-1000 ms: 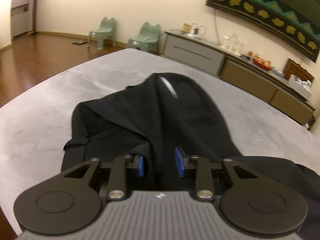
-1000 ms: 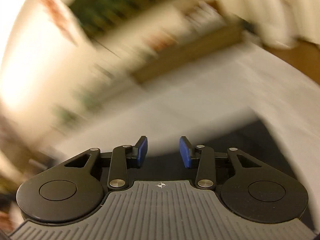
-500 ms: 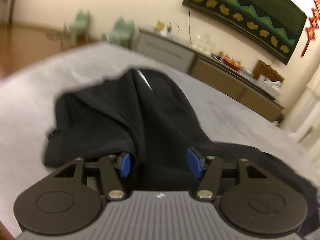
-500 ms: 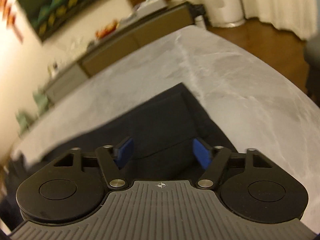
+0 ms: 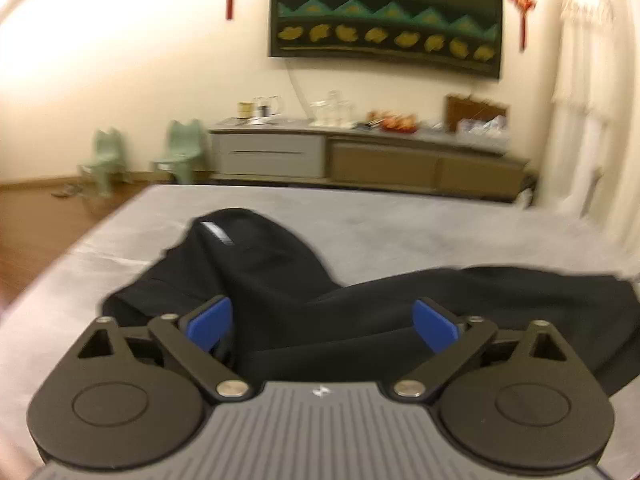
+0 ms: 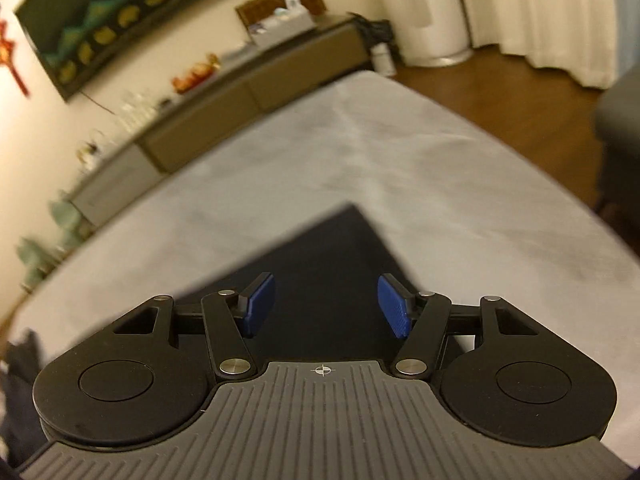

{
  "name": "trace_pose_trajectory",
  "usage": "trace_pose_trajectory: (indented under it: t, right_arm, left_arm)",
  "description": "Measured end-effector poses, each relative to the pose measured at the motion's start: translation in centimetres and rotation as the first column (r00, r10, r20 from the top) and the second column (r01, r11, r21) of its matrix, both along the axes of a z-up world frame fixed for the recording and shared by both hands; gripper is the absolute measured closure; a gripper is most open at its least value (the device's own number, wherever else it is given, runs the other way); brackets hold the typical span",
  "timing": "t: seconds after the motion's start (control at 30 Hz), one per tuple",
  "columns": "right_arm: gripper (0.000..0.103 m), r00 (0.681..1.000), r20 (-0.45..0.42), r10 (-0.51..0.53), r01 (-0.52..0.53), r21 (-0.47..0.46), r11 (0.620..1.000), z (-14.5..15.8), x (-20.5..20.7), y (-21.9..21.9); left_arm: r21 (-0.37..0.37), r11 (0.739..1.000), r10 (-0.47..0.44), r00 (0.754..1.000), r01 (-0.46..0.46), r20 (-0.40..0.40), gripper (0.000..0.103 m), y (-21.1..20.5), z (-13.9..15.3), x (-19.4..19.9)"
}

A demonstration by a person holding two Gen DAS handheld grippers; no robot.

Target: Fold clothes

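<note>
A black garment (image 5: 288, 280) lies bunched on the grey table (image 5: 400, 220), with a white printed strip near its far hump. My left gripper (image 5: 323, 322) hovers over its near edge, jaws opening wide, blue pads clear of the cloth. In the right wrist view a flat black corner of the garment (image 6: 336, 248) points away over the table (image 6: 440, 168). My right gripper (image 6: 326, 306) hangs above that corner with its jaws opening and nothing pressed between the pads.
A long sideboard (image 5: 360, 160) with glassware and a fruit bowl stands against the far wall under a dark picture (image 5: 384, 20). Two green chairs (image 5: 180, 152) stand left of it. Wooden floor (image 6: 500, 80) surrounds the table, with curtains (image 6: 560, 12) at the right.
The left gripper's jaws spread from narrow to wide and let go of the cloth; it rose and swung right. The right gripper's jaws widened over the garment's corner.
</note>
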State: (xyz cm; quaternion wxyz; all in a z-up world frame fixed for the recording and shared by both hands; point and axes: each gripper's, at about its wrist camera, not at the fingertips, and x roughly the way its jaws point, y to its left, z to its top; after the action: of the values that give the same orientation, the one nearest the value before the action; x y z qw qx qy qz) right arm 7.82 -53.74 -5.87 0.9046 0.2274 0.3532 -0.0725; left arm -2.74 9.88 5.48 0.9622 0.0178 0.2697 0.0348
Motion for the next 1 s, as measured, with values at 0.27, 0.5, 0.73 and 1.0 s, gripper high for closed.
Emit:
trace_pose_trajectory:
  t: [0.27,0.5,0.73,1.0]
  right_arm:
    - [0.091,0.985,-0.004,0.174,-0.172,0.112,0.979,-1.1,1.5,1.4]
    - [0.085,0.991,0.082,0.102,-0.118,0.225,0.967,-0.6,2.6,-0.1]
    - [0.054,0.999,0.037,0.026,-0.034,0.240,0.970,-1.3,0.4,-3.5]
    - [0.048,0.995,0.043,0.088,-0.097,0.298,0.950,-3.0,1.9,-3.3]
  left_arm:
    - [0.107,0.867,-0.493,0.869,0.486,0.044,0.002,-14.2,0.8,-0.1]
    - [0.237,0.543,-0.808,0.579,0.805,-0.114,0.006,-35.1,-4.7,4.4]
    - [0.306,0.523,-0.774,0.594,0.796,-0.221,0.093,-42.0,-10.8,10.6]
    - [-0.515,0.736,-0.625,0.734,0.439,-0.267,0.099,-34.1,-9.8,23.9]
